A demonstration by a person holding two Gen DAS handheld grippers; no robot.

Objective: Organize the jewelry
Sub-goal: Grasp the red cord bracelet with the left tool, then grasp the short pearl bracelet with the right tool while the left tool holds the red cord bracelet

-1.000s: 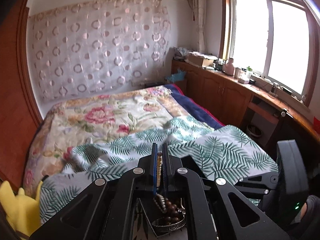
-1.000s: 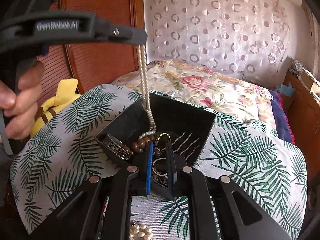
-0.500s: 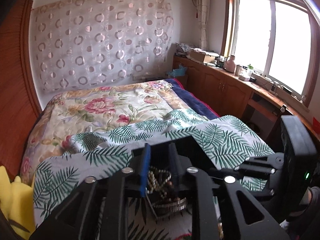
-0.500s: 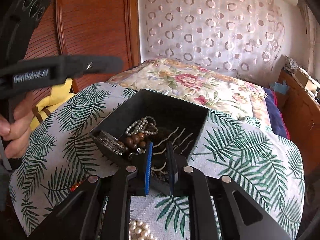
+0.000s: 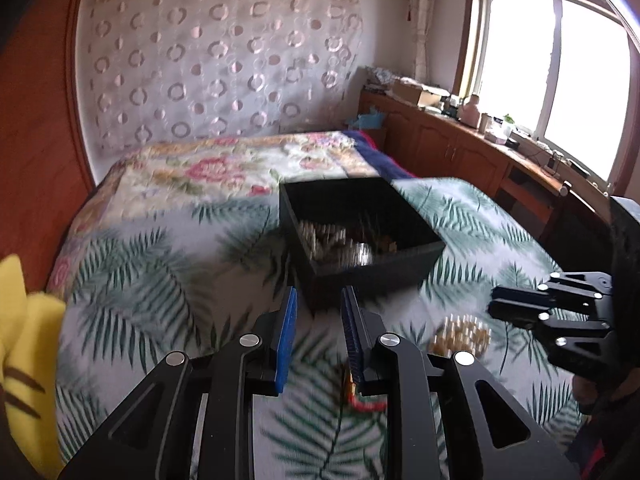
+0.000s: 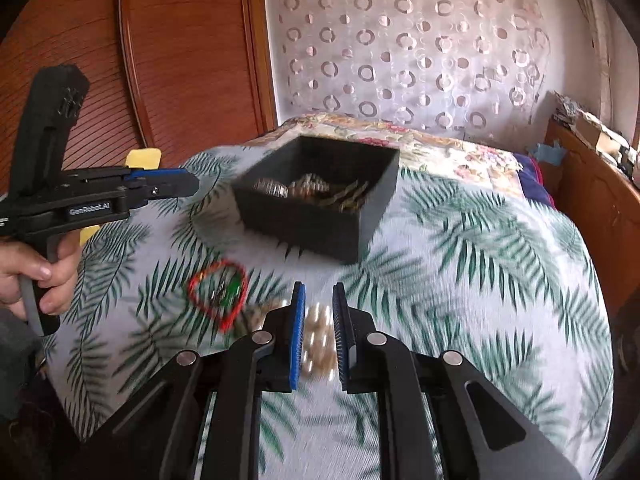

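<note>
Both hand-held grippers empty, loose jewelry waiting on the bed beside the black box.

Going left to right in the right wrist view: the left hand-held gripper (image 6: pixel 188 188) hovers at nine o'clock, its jaws seemingly parted and holding nothing; the red cord bracelet (image 6: pixel 218 292) lies on the palm-leaf bedspread (image 6: pixel 480 280) at about seven o'clock of the black box (image 6: pixel 316 200); the pearl strand (image 6: pixel 318 336) lies between the spread jaws of the right hand-held gripper (image 6: pixel 319 332), not yet pinched. The box, at twelve o'clock, already holds a blurred heap of beads and bangles. I judge this a fetch step: the next move likely calls for lowering and pinching the pearls, a pale, bunched, slippery strand.
</note>
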